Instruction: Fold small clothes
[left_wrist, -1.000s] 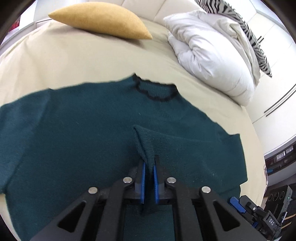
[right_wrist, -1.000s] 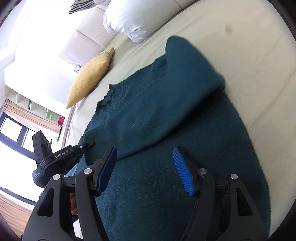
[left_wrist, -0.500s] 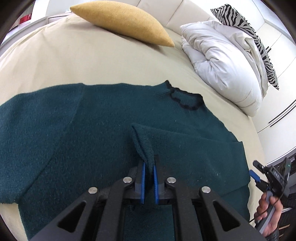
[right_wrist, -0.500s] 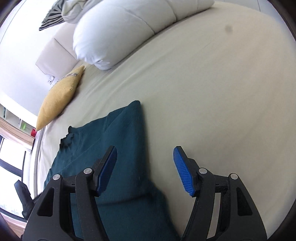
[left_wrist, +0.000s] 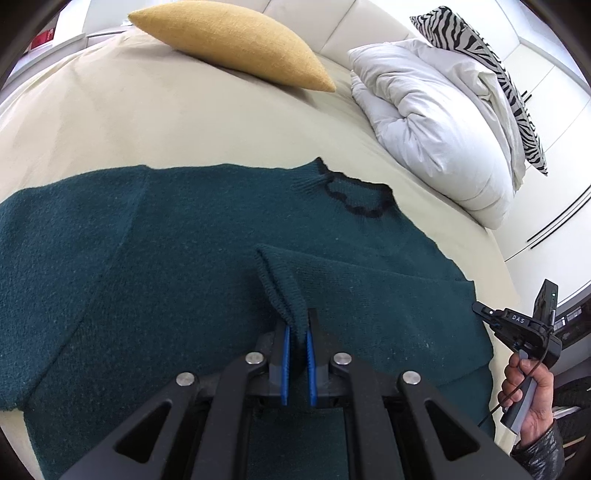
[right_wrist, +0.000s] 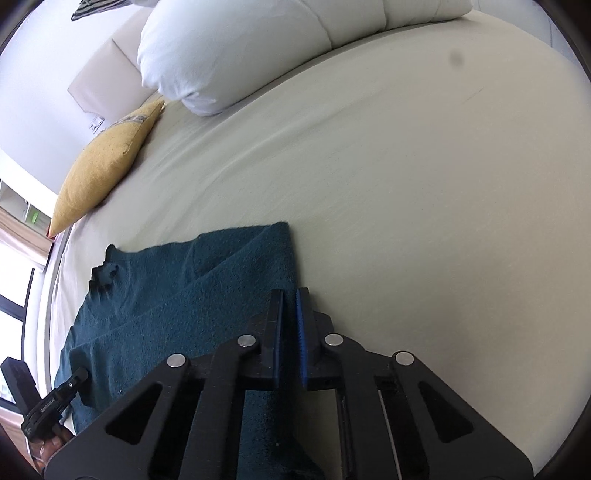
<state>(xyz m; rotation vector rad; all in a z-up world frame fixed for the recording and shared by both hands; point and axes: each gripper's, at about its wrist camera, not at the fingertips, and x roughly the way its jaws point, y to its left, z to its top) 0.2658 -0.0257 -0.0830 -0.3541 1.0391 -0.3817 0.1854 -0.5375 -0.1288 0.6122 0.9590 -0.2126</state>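
Observation:
A dark teal knit sweater lies flat on the cream bed, with its black-trimmed collar towards the pillows. My left gripper is shut on the cuff of the right sleeve, which is folded across the body. In the right wrist view my right gripper hovers at the sweater's right folded edge. Its jaws are closing down to a thin slit, and I see no cloth between the pads. The left wrist view shows that gripper beside the sweater's right side, held by a hand.
A mustard cushion lies at the bed's far side, and a bunched white duvet with a zebra-striped pillow sits to the right. Bare sheet stretches right of the sweater. The bed's rounded edge drops off at the right.
My right gripper swung from over the sweater's body to its right edge, and its jaws went from wide apart to nearly together. The left gripper kept hold of the sleeve cuff.

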